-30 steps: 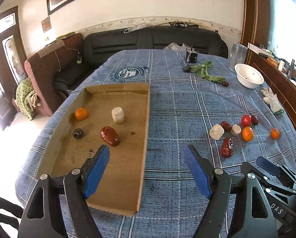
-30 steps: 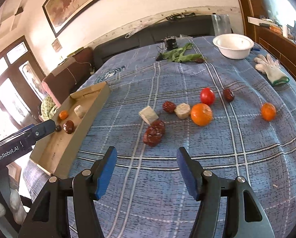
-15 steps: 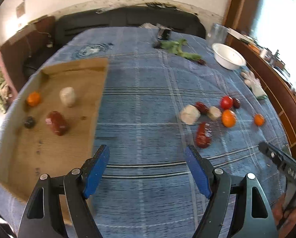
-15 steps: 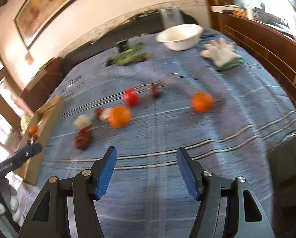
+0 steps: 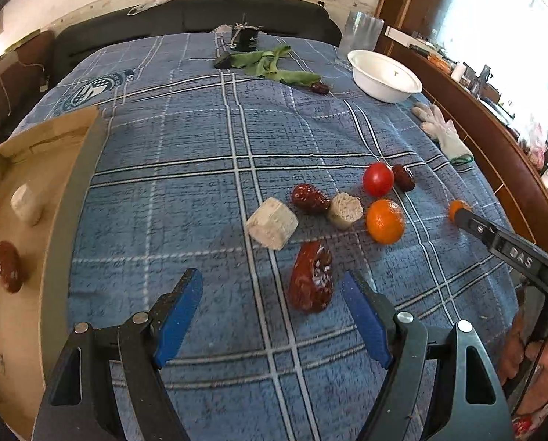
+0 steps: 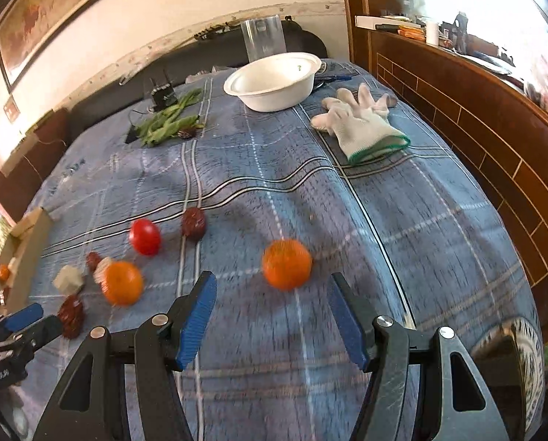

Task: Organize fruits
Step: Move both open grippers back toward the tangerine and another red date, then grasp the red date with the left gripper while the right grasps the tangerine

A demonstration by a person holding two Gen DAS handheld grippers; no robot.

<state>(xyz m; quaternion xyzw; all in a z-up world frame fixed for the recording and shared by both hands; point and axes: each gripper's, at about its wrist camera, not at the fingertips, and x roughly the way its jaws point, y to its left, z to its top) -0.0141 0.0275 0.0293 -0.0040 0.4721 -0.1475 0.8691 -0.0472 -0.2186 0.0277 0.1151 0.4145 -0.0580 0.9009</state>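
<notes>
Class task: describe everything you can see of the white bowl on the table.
The white bowl is round, plain and smooth, perhaps plastic, with a rolled rim. It stands upright and looks empty apart from a tiny mark inside. It sits at the far end of the blue checked cloth, before a clear container, apart from the white glove.

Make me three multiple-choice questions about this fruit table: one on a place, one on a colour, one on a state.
1. Where does the round white bowl sit?
A. in the cardboard tray
B. on the blue plaid cloth beside the white knitted glove
C. on the sofa

2. What colour are the gripper pads?
A. blue
B. red
C. yellow

3. How is the right gripper?
A. shut on an orange
B. open, empty
C. shut on the glove

B: the bowl stands by the glove. A: the pads are blue. B: the small round orange lies beyond open jaws.
</notes>
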